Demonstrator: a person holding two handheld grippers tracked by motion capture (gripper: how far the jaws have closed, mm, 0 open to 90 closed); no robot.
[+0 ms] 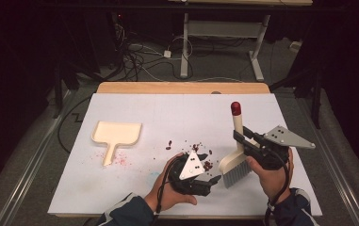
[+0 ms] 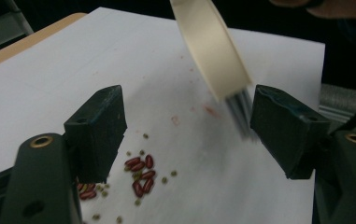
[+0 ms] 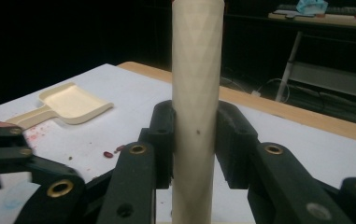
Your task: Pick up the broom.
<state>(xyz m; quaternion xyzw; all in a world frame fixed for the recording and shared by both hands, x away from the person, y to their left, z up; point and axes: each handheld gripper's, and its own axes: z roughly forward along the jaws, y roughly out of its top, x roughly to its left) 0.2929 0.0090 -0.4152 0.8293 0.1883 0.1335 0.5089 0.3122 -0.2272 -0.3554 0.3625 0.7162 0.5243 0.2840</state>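
since the right gripper is clenched on the brush handle, bristles sit by the scattered beans, likely for sweeping toward the dustpan, while the left gripper gapes empty.

Cables tangle on the floor; a white desk frame stands behind.

Bright table, dark room all round.
Light falls from above onto the white table top; the far floor is dim. In the left gripper view the brush smears with motion blur.
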